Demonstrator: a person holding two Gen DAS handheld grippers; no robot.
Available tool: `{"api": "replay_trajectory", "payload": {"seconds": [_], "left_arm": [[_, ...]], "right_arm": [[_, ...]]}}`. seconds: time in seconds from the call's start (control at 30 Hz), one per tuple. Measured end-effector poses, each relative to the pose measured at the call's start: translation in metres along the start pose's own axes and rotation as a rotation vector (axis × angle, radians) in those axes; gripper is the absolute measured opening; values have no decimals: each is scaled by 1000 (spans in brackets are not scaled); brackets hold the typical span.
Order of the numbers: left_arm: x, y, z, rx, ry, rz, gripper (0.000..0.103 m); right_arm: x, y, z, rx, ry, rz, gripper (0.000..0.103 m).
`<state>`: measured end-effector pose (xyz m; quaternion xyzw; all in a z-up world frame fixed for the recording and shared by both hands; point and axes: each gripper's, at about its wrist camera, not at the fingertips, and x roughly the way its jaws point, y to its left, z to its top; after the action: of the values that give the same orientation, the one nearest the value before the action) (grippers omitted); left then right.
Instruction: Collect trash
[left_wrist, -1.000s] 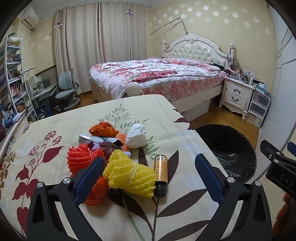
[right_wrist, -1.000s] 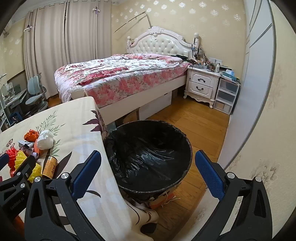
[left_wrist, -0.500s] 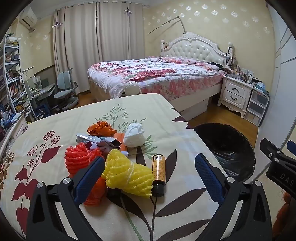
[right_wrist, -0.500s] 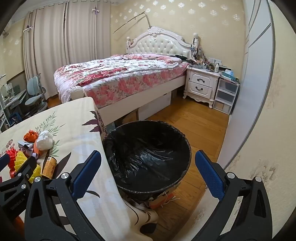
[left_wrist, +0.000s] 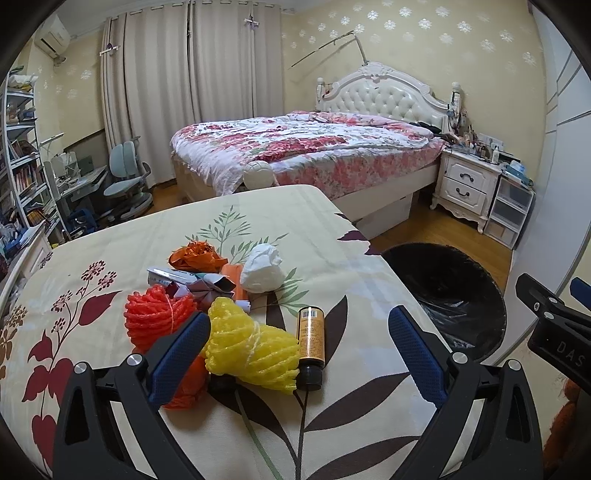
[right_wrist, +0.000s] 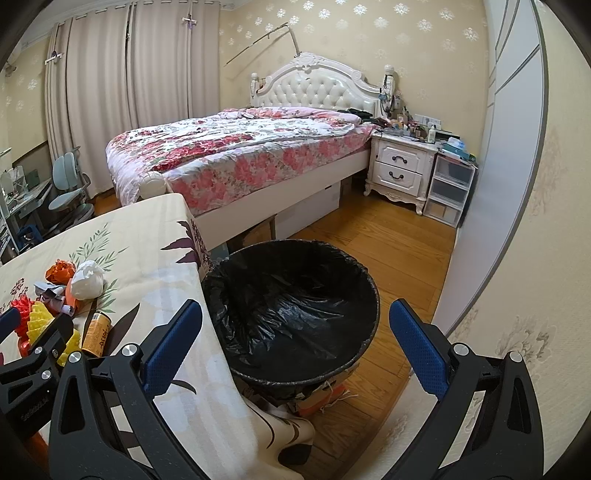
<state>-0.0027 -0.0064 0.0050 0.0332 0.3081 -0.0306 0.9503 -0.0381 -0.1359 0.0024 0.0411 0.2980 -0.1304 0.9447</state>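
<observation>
A pile of trash lies on the floral tablecloth (left_wrist: 155, 236): a yellow foam net (left_wrist: 251, 349), a red foam net (left_wrist: 159, 321), a small brown bottle (left_wrist: 311, 345), a white crumpled wad (left_wrist: 263, 268), an orange wrapper (left_wrist: 195, 255) and folded paper scraps (left_wrist: 203, 286). My left gripper (left_wrist: 297, 354) is open and empty, just above and in front of the yellow net and bottle. A bin with a black liner (right_wrist: 295, 306) stands on the floor right of the table. My right gripper (right_wrist: 295, 345) is open and empty over the bin's near side.
A bed with a floral cover (right_wrist: 240, 147) stands behind the table and bin. A white nightstand (right_wrist: 400, 170) and plastic drawers (right_wrist: 448, 192) stand by the right wall. A desk chair (left_wrist: 127, 177) and shelves (left_wrist: 18, 166) are at the left.
The left gripper has drawn back and risen slightly, so the trash pile sits a little lower and farther left in its view. The right gripper has barely moved.
</observation>
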Motion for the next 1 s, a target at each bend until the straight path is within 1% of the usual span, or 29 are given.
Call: {"api": "replay_trajectory", "payload": {"seconds": [0.23, 0.4, 0.47, 0.53, 0.6, 0.77, 0.83, 0.9, 1.0], "left_arm": [[1, -1, 1, 5, 3, -7, 94], [-4, 2, 4, 6, -2, -12, 93], [-9, 5, 5, 9, -8, -8, 92], [-13, 11, 5, 8, -14, -3, 89], [-17, 19, 4, 0, -13, 6, 86], [-26, 48, -1, -24, -19, 48, 85], [-28, 63, -4, -42, -12, 69, 84], [-30, 78, -9, -61, 0, 87, 84], [-31, 96, -21, -80, 17, 119, 84]], "right_arm": [[0, 0, 0, 0, 1, 1, 99], [0, 2, -1, -8, 1, -2, 99], [1, -1, 0, -9, 6, 10, 99], [-4, -2, 3, -8, 5, 22, 99], [-7, 6, 5, -9, 6, 36, 99], [-9, 26, -2, -39, 21, 84, 99], [-10, 36, -5, -55, 27, 113, 97], [-12, 46, -9, -72, 33, 134, 89], [-11, 60, -14, -95, 54, 174, 83]]}}
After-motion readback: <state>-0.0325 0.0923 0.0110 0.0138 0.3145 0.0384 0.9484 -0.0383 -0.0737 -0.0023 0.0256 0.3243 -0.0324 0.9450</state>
